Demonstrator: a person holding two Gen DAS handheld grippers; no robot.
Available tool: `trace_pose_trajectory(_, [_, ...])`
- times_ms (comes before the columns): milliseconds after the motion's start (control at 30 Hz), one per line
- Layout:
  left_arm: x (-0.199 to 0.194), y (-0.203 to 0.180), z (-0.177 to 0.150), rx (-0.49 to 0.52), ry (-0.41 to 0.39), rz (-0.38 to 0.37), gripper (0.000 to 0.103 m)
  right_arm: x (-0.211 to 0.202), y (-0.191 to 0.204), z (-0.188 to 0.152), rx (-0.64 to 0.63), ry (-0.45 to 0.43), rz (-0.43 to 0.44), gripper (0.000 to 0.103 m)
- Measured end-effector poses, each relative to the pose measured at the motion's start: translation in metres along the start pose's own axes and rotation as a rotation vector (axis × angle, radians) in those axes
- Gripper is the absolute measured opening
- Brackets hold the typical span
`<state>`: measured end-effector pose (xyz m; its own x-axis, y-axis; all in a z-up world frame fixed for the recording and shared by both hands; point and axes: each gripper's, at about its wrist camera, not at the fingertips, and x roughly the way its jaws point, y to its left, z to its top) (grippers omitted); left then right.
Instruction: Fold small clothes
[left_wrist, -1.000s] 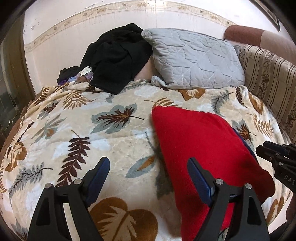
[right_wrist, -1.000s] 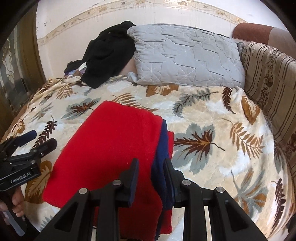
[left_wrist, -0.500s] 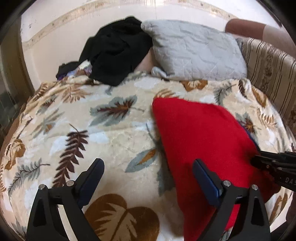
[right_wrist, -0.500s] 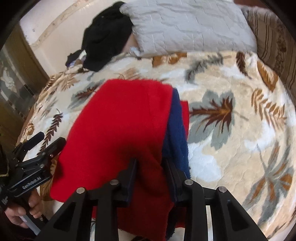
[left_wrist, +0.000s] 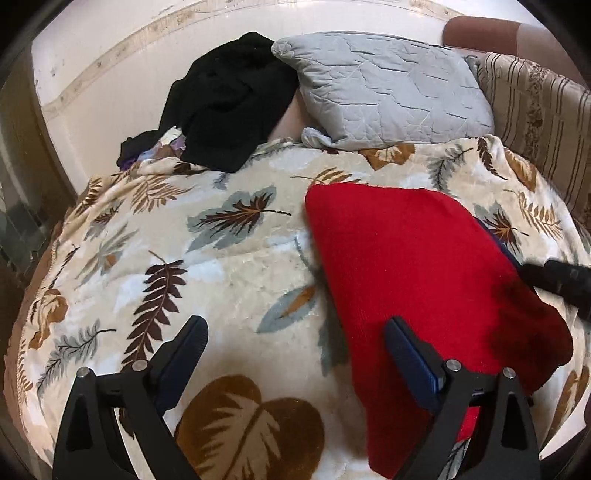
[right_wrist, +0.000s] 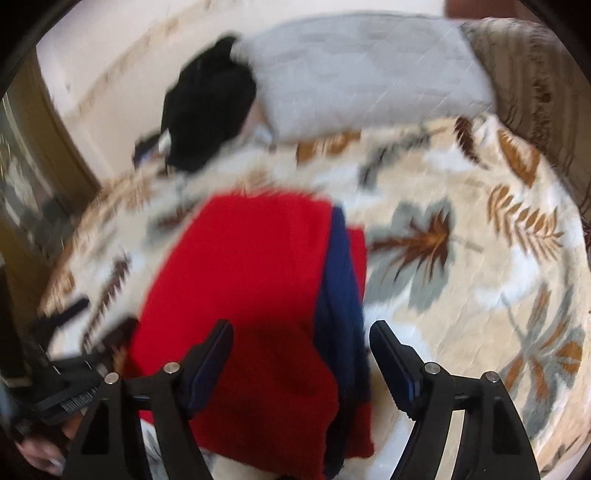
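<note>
Leaf blanket (left_wrist: 229, 258), red garment (right_wrist: 251, 295) between opening right gripper (right_wrist: 301, 354)

Home bedroom, leaf-print blanket (left_wrist: 236, 266) on bed, grey pillow (left_wrist: 388, 88), heaped dark clothes (left_wrist: 229, 103)

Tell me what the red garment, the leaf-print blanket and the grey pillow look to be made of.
Red garment: looks like a soft matte knit or fleece; fuzzy surface, no sheen.
Leaf-print blanket: plush, probably synthetic fleece; short pile with a slight sheen and brushed marks.
Grey pillow: smooth woven cover, quilted; stitched lines and fine creases show. The fibre itself cannot be told.
</note>
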<state>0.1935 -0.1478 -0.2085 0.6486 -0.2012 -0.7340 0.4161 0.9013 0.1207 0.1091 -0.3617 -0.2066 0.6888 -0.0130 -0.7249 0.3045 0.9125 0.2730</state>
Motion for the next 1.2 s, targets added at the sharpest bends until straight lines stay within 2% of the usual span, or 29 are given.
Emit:
trace_pose_trajectory(67, [0.000, 0.010, 0.002, -0.038, -0.002, 0.003, 0.096, 0.002, -0.007, 0.004, 0.052, -0.009, 0.005, 0.079])
trace_pose_trajectory(167, [-0.009, 0.027, 0.008, -0.087, -0.061, 0.002, 0.096, 0.008, -0.011, 0.007, 0.090, -0.005, 0.000, 0.078])
trace_pose_trajectory(233, [-0.018, 0.035, 0.012, -0.111, -0.117, 0.019, 0.096, 0.010, -0.010, 0.009, 0.100, -0.016, 0.003, 0.072])
trace_pose_trajectory(300, [-0.020, 0.038, 0.013, -0.118, -0.135, 0.013, 0.096, 0.011, -0.003, 0.011, 0.088, -0.037, 0.008, 0.064])
trace_pose_trajectory(400, [-0.003, 0.034, 0.012, -0.105, -0.050, -0.026, 0.096, 0.017, 0.006, 0.015, 0.062, -0.043, 0.008, 0.056])
trace_pose_trajectory(500, [0.019, 0.020, 0.005, -0.046, 0.055, 0.008, 0.096, 0.034, 0.013, 0.017, 0.058, 0.011, 0.028, 0.054])
trace_pose_trajectory(533, [0.023, 0.017, 0.003, -0.035, 0.074, 0.015, 0.096, 0.046, 0.014, 0.017, 0.064, 0.063, 0.041, 0.054])
trace_pose_trajectory(600, [0.020, 0.016, 0.001, -0.038, 0.061, 0.014, 0.096, 0.059, 0.016, 0.015, 0.064, 0.113, 0.035, 0.054])
trace_pose_trajectory(733, [0.005, 0.022, 0.001, -0.045, 0.001, -0.007, 0.096, 0.053, 0.014, 0.017, 0.083, 0.086, 0.043, 0.054])
trace_pose_trajectory(867, [0.007, 0.026, -0.001, -0.071, 0.022, -0.054, 0.096, 0.038, 0.012, 0.015, 0.090, 0.030, 0.058, 0.054])
trace_pose_trajectory(933, [0.008, 0.023, -0.001, -0.063, 0.020, -0.062, 0.096, 0.037, 0.013, 0.015, 0.082, 0.034, 0.071, 0.054])
trace_pose_trajectory(1033, [0.015, 0.008, -0.004, -0.005, 0.027, -0.023, 0.096, 0.051, 0.013, 0.008, 0.062, 0.123, 0.065, 0.054])
trace_pose_trajectory(1200, [0.010, 0.012, -0.003, -0.019, 0.015, -0.020, 0.096, 0.036, 0.002, 0.009, 0.114, 0.093, 0.125, 0.054])
